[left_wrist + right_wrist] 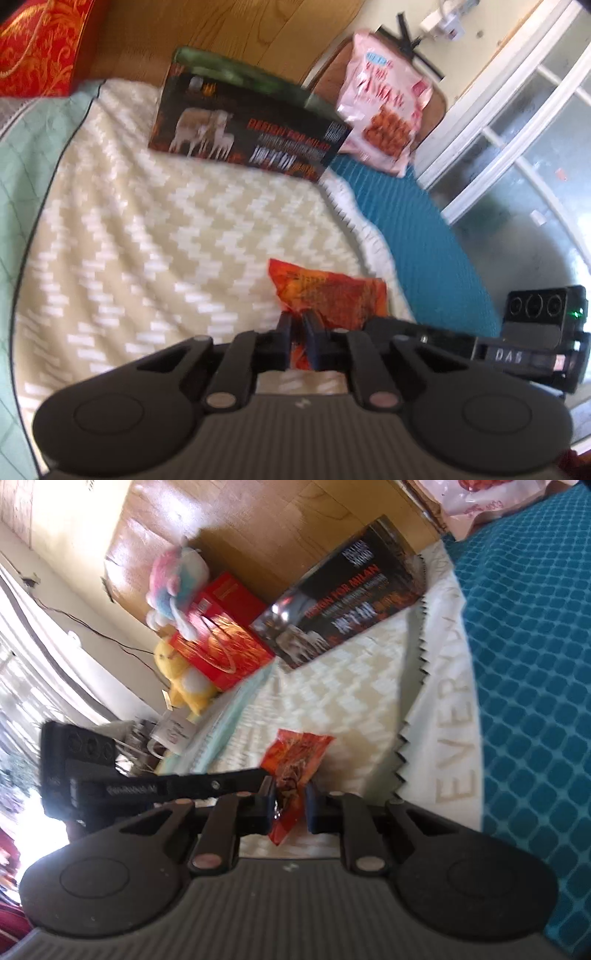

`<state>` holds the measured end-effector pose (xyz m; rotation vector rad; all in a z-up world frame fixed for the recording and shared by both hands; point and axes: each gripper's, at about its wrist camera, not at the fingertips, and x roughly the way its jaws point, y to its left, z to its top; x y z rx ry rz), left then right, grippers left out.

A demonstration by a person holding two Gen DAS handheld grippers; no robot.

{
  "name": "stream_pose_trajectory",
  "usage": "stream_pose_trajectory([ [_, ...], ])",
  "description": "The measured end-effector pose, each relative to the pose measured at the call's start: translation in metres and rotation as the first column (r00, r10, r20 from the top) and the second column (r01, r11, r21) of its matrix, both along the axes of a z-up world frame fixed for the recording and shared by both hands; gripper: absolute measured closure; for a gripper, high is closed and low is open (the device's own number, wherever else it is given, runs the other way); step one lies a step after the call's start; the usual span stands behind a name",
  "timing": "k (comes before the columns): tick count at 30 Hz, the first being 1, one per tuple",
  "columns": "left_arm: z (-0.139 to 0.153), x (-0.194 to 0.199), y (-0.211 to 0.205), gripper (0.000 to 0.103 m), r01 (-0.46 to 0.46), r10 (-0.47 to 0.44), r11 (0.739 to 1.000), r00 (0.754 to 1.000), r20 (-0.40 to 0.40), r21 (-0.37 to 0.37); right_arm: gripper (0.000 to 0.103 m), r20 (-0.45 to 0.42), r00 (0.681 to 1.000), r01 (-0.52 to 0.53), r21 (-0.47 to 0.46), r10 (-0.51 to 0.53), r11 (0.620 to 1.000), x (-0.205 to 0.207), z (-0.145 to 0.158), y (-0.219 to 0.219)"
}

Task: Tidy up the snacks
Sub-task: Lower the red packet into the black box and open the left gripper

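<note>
Item: orange snack packet (332,295), small, crinkled foil, printed red-orange, held just above the zigzag blanket (147,229) on the bed, well short of the dark box (243,136) and the pink bag (384,114) beyond. I have my left tool (296,328) pinched nearly closed on one end and my right tool (290,805) clamped on the other. Risk, as I judge it: pulling the two apart could tear the foil, and slick film may slip from either thin pinch.
</note>
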<state>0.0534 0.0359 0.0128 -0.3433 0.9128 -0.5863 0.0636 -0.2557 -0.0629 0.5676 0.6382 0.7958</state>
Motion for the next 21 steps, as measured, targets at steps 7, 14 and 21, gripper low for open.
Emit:
stream_pose_trajectory([
  [7, 0.059, 0.060, -0.005, 0.096, -0.026, 0.022, 0.999, 0.986, 0.163, 0.024, 0.087, 0.280, 0.960, 0.012, -0.116, 0.021, 0.993, 0.053, 0.089, 0.030],
  [14, 0.060, 0.166, -0.029, 0.096, -0.089, 0.074, 0.993, 0.981, 0.181, 0.080, 0.091, 0.326, 0.944, 0.113, -0.199, -0.043, 0.973, 0.160, 0.112, 0.059],
  [21, 0.031, 0.200, -0.045, 0.095, -0.121, 0.099, 0.982, 0.984, 0.148, 0.145, 0.086, 0.247, 0.959, 0.197, -0.242, -0.136, 0.950, 0.200, 0.083, 0.052],
])
